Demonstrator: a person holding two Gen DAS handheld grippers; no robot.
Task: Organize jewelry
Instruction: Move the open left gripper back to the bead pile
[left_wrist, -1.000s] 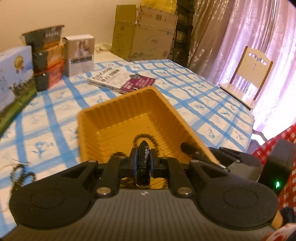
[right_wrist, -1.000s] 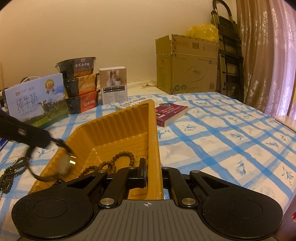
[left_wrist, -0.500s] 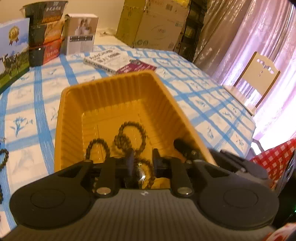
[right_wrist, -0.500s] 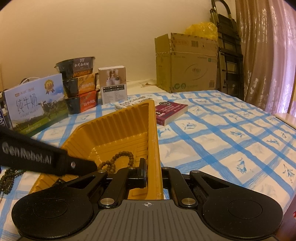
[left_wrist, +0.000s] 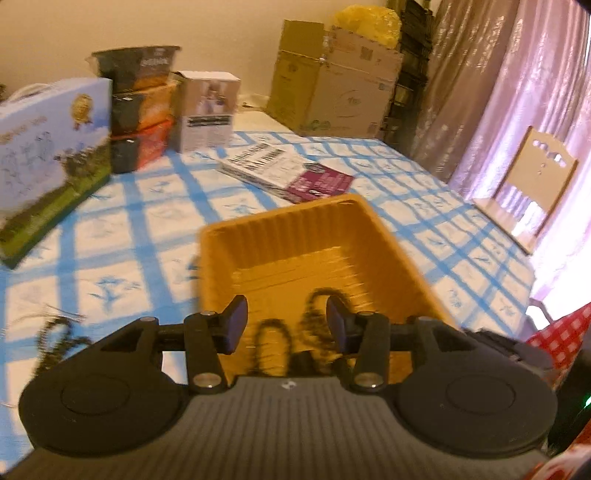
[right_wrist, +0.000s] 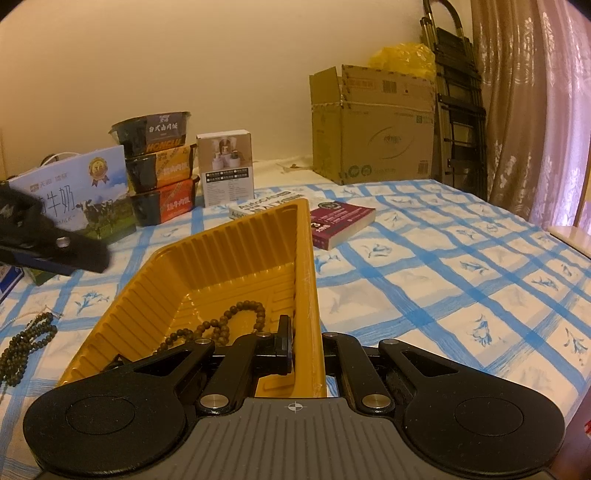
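The left claw hangs over the near end of the yellow tray with its jaws parted; they have just been opening, and nothing is pinched between the blue pads, though the picture is blurred by motion. Below the gap, a dark bead bracelet lies looped on the tray floor at the near end. The right claw is closed on the tray's right-hand wall, one finger inside and one outside, pinning it thinly. A second bead strand lies on the blue-checked tabletop, left of the tray and apart from it. Beyond the tray's far rim rest two books, and further back stand a milk carton, stacked food bowls and a cardboard box.
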